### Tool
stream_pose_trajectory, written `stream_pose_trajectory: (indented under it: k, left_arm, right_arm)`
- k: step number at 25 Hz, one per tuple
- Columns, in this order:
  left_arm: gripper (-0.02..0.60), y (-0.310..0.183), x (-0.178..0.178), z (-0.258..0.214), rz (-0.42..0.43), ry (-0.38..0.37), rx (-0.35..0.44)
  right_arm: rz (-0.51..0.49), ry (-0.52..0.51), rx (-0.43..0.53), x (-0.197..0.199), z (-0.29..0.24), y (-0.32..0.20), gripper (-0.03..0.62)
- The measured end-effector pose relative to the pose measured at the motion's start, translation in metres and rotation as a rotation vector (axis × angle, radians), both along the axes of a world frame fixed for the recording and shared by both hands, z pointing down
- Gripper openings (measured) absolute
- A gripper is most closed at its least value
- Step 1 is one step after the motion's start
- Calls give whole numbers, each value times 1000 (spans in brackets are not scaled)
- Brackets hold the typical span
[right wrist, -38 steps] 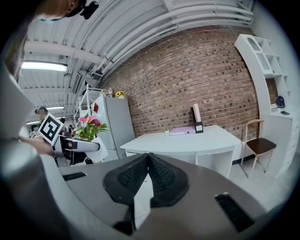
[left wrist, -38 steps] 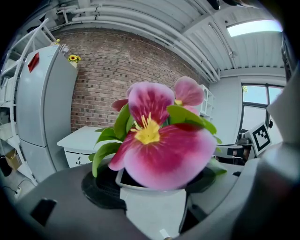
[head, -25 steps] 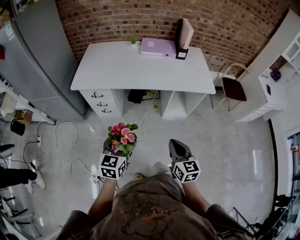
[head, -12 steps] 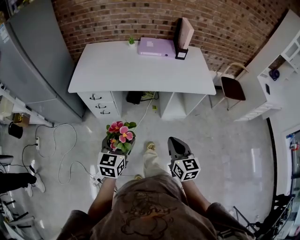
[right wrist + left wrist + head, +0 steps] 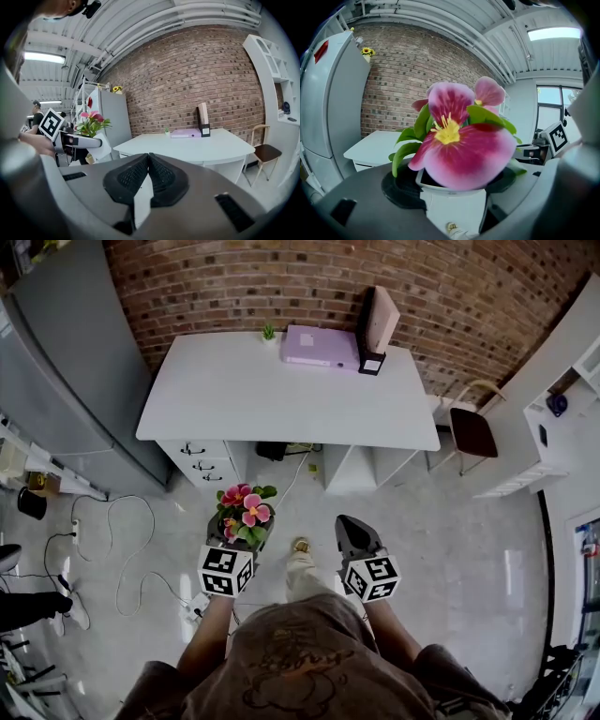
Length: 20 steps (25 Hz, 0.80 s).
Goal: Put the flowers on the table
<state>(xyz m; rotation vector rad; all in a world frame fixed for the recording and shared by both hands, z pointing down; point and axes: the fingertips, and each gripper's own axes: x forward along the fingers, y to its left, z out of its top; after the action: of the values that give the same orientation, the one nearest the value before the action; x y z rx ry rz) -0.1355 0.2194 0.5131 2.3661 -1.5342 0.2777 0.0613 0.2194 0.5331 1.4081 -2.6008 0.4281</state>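
Pink flowers with green leaves (image 5: 244, 512) stand in a small white pot (image 5: 454, 206), and my left gripper (image 5: 236, 538) is shut on that pot, holding it over the floor. In the left gripper view the blooms (image 5: 461, 150) fill the middle and hide most of the scene behind. The white table (image 5: 281, 390) stands ahead against the brick wall, also seen in the right gripper view as the table (image 5: 187, 145). My right gripper (image 5: 354, 538) is shut with nothing between its pads, level with the left one. From the right gripper view the flowers (image 5: 93, 121) show at the left.
On the table's far edge sit a purple folder (image 5: 323, 345), an upright file box (image 5: 380, 326) and a tiny green plant (image 5: 269, 331). A grey fridge (image 5: 66, 362) stands left, a chair (image 5: 472, 427) right. Cables (image 5: 122, 540) trail over the floor at the left.
The table sits slightly lower and closer in the head view than before. The person's foot has stepped forward between the grippers. Both grippers keep the same hold.
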Motion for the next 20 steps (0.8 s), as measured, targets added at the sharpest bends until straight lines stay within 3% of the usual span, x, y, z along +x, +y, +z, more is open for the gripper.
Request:
stream_pose_trajectory:
  k: [11,20]
  left_arm:
    - [365,-100,-4,-10,-16,-14,-17]
    - [365,-178,11,-15,-42,-2,-12]
  right_arm:
    - [-27,-20,-17,-8,-8,-98,3]
    - [-58,-10,-8,8,-13,-179,3]
